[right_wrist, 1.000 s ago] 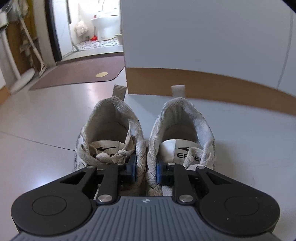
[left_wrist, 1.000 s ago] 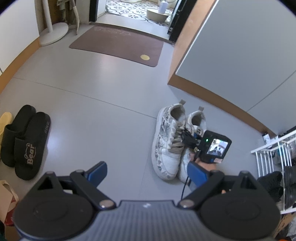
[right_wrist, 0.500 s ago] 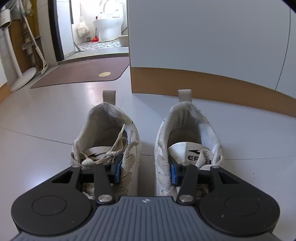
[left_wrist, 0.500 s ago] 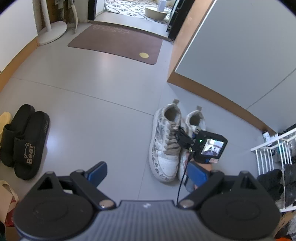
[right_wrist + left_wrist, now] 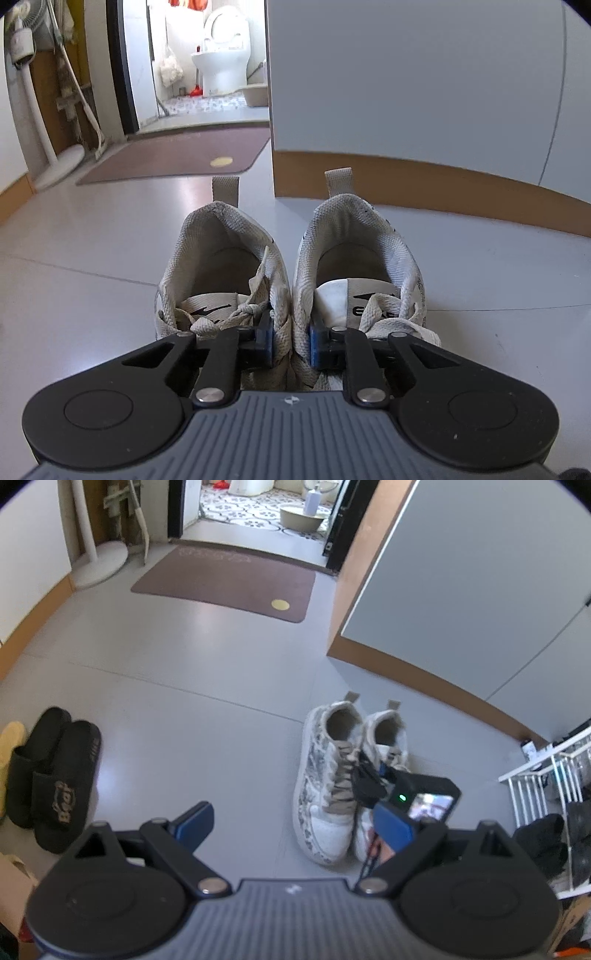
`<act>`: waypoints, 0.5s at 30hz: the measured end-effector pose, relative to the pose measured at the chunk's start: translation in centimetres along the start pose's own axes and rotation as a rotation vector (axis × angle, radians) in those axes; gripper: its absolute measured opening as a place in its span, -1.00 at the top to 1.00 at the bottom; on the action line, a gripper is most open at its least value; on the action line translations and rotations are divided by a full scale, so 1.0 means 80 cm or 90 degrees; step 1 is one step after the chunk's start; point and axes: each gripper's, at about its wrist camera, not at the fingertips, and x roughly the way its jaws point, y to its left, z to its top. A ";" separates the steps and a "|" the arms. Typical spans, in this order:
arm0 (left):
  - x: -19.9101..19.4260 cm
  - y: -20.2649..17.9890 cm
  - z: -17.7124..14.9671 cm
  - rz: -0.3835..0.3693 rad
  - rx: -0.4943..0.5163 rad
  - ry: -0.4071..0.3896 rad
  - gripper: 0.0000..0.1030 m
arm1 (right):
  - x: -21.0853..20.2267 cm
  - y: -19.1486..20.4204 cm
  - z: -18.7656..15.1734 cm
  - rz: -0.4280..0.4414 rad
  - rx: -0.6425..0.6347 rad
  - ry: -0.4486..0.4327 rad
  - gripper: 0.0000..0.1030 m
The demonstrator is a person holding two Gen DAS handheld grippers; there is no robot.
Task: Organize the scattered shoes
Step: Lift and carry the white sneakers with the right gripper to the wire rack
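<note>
On floor by wall corner: pair of white sneakers [image 5: 291, 280], side by side, touching, heels twd wall.
Right gripper [image 5: 291, 341]: jaws narrow, pinched on the two inner sides of the sneakers where they meet; one finger down inside each shoe, by the laces. Jaws have just been closing, inner sides between them.
Right gripper, seen from left cam: black body w/ small lit screen over the sneakers' laces [image 5: 428, 801].
Left gripper [image 5: 295, 825]: jaws wide, nothing between, pointing down at bare floor left of sneakers.
Black slippers [image 5: 51, 779]: pair, far left, well apart from sneakers; yellowish slipper [image 5: 9, 753] just beside them.
Shoe rack [image 5: 546, 775]: white wire, right edge, dark shoes on it.
Doormat [image 5: 229, 581]: brown, far end of floor, by doorway.
</note>
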 end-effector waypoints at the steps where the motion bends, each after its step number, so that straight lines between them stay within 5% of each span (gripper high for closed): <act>1: -0.001 0.001 0.001 0.001 -0.003 -0.001 -0.84 | -0.011 0.002 0.003 -0.001 -0.001 -0.012 0.63; 15: -0.004 -0.014 0.003 -0.031 -0.013 0.007 -0.83 | -0.160 -0.003 0.060 -0.004 -0.011 -0.082 0.64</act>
